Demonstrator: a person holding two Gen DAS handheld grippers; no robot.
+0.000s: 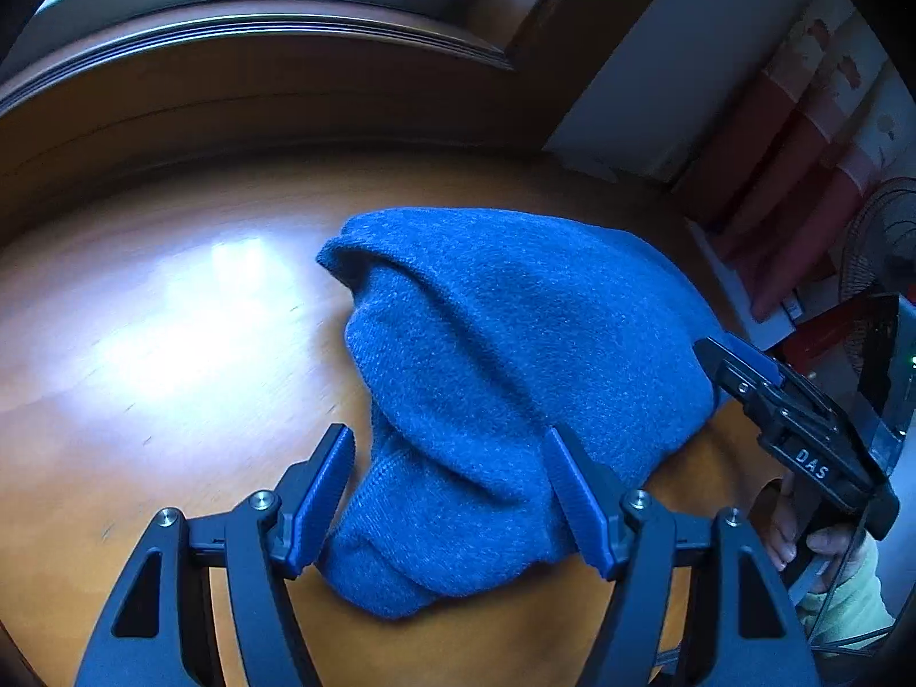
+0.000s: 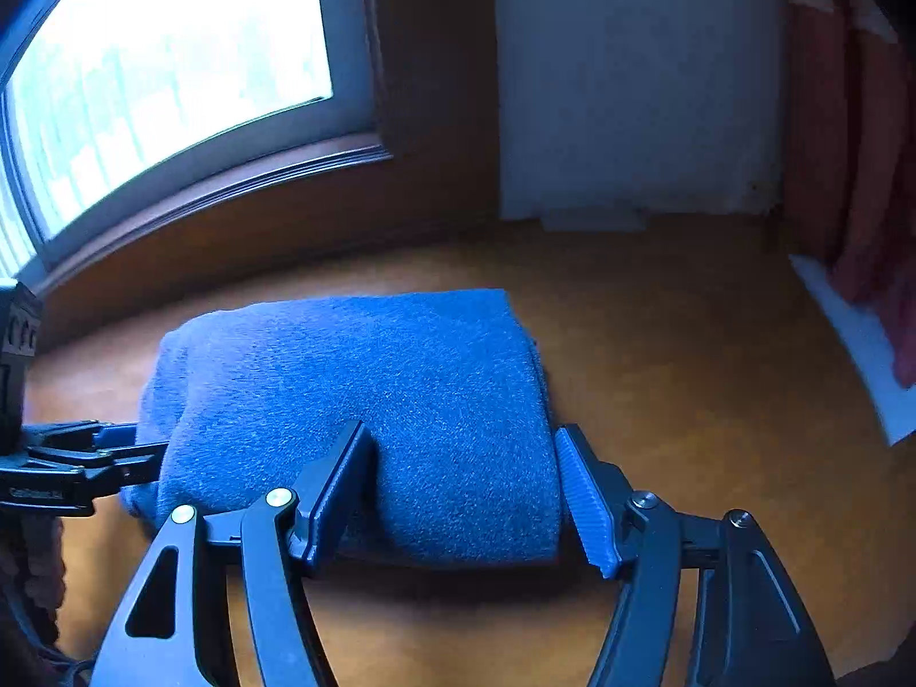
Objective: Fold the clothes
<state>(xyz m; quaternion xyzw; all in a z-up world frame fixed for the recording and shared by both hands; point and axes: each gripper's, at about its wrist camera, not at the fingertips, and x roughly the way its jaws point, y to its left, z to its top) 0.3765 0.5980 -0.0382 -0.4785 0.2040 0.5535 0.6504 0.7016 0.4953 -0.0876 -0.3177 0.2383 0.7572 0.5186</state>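
- Blue knitted garment (image 1: pixel 515 378) lying on a wooden table (image 1: pixel 172 332), below a window (image 2: pixel 160 74); it is already gathered into a compact bundle, not spread flat.
- From the right wrist view the same garment (image 2: pixel 366 418) looks like a tidy rectangle with a rounded fold along its near edge; from the left wrist view its left end is still rumpled, with loose ridges and a lumpy corner hanging toward the camera.
- Left gripper (image 1: pixel 452 492): jaws spread wide, holding nothing, poised over the near, rumpled end of the garment with cloth lying between the two blue pads (image 1: pixel 329 492).
- Right gripper (image 2: pixel 464 486): jaws also spread wide, gripping nothing, straddling the near folded edge; whether the pads touch the cloth I cannot tell.
- Right gripper also shows at the right edge of the left view, its tip at the garment's side, a hand (image 1: pixel 801 538) in a pale sleeve holding it.
- Progress, as a judgement: the main folds look finished; what seems left is tucking or smoothing the untidy left end, and perhaps one last fold.
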